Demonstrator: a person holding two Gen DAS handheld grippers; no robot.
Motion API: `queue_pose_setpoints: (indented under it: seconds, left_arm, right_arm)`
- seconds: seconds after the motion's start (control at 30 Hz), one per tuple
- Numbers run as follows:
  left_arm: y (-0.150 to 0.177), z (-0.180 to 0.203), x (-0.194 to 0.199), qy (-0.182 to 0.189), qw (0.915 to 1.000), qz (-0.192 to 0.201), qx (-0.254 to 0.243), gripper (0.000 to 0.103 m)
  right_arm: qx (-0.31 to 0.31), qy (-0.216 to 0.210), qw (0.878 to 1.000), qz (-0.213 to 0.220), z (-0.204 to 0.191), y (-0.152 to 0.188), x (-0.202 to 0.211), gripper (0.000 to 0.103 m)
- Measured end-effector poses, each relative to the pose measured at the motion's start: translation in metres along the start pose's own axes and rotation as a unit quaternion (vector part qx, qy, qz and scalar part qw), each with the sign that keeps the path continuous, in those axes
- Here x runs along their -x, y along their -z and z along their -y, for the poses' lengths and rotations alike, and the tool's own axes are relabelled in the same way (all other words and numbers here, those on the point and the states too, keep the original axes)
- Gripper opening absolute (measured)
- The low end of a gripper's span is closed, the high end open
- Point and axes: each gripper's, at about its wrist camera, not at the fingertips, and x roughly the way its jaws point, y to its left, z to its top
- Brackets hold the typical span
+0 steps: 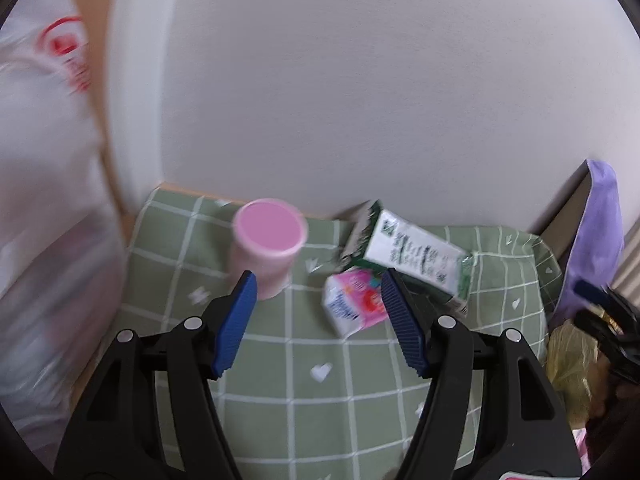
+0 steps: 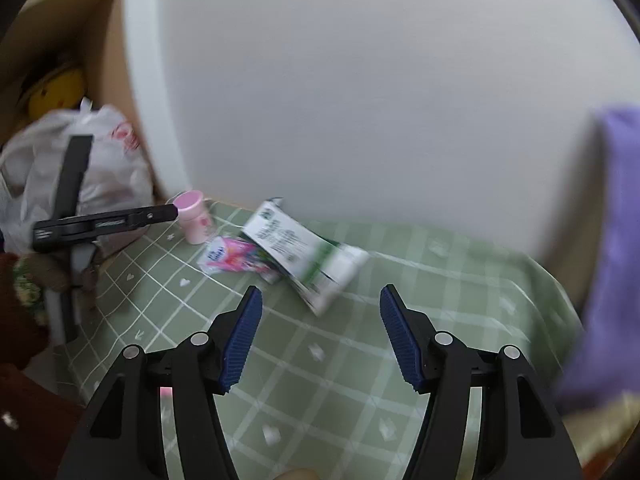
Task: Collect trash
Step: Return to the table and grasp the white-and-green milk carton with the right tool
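On the green checked tablecloth (image 1: 304, 408) stand and lie three pieces of trash. An upright pink cup (image 1: 268, 240) is just beyond my left gripper's left finger. A small pink carton (image 1: 354, 306) lies flat by the right finger. A green-and-white carton (image 1: 416, 256) lies behind it. My left gripper (image 1: 318, 276) is open above the cloth, holding nothing. In the right wrist view the same pink cup (image 2: 194, 216), pink carton (image 2: 232, 258) and green-and-white carton (image 2: 304, 256) lie ahead. My right gripper (image 2: 320, 290) is open and empty, short of the green-and-white carton.
A white plastic bag (image 1: 40, 200) with red print hangs at the left, also in the right wrist view as a white bag (image 2: 108, 168). A white wall (image 1: 360, 80) backs the table. Purple cloth (image 2: 612, 240) drapes at the right edge. A yellowish bag (image 1: 568, 360) lies at the right.
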Motion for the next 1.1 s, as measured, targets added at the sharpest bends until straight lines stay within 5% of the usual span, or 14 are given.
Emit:
queue_pose_setpoints:
  seconds: [0.3,0.53,0.83,1.1]
  left_arm:
    - [0.024,-0.007,0.002,0.008,0.9995,-0.029,-0.012,0.061]
    - [0.027,0.0,-0.003,0.037,0.9981,-0.039,-0.032,0.061]
    - [0.014,0.03,-0.027,0.073,0.9936,-0.044,-0.074,0.061]
    - [0.002,0.071,-0.07,0.076,0.9851,-0.053,-0.145,0.062]
  right_arm:
    - [0.127,-0.049,0.988,-0.076,-0.029,-0.056,-0.121,0.058]
    - [0.177,-0.025,0.975,-0.13,-0.034,-0.036,-0.156,0.057]
    - [0.027,-0.014,0.993,-0.114,-0.004,-0.001,-0.094,0.05]
    - [-0.057,0.029,0.991,-0.115,0.018,0.051,-0.028,0.05]
